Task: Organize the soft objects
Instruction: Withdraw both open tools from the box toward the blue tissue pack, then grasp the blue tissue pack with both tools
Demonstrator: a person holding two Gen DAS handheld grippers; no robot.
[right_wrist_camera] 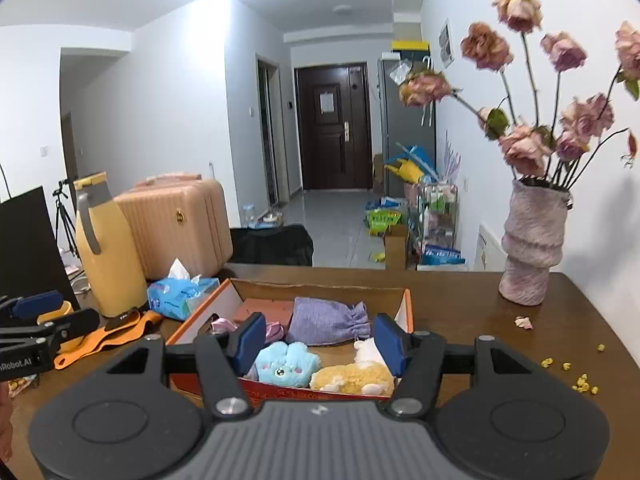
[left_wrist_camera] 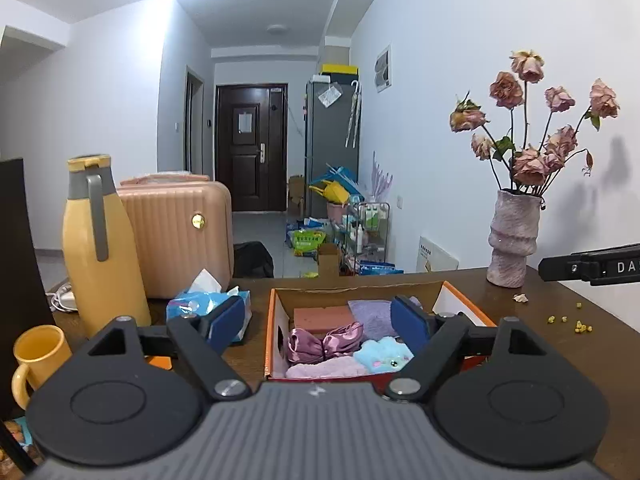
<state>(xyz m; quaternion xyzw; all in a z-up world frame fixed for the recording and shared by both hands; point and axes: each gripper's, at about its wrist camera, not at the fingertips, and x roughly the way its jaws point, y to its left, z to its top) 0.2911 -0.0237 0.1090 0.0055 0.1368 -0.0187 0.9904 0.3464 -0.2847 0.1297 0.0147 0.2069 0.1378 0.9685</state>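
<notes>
An open orange cardboard box (left_wrist_camera: pixel 276 300) stands on the brown table and holds soft things. In it lie a purple drawstring pouch (right_wrist_camera: pixel 326 320), a blue plush (right_wrist_camera: pixel 286 362), a yellow plush (right_wrist_camera: pixel 352 378), a satin pink bow (left_wrist_camera: pixel 320 344), a pale pink fluffy piece (left_wrist_camera: pixel 324 369) and a brick-red block (left_wrist_camera: pixel 322 316). My left gripper (left_wrist_camera: pixel 320 322) hovers open in front of the box, over its left half, with nothing between its blue pads. My right gripper (right_wrist_camera: pixel 320 340) is open too and empty, with the two plushes showing between its fingers.
A yellow jug (left_wrist_camera: pixel 96 248), a yellow mug (left_wrist_camera: pixel 38 352) and a blue tissue pack (left_wrist_camera: pixel 208 304) stand left of the box. An orange strap (right_wrist_camera: pixel 112 336) lies by the jug. A vase of dried roses (left_wrist_camera: pixel 514 240) stands at the right, with yellow crumbs (left_wrist_camera: pixel 576 322) near it.
</notes>
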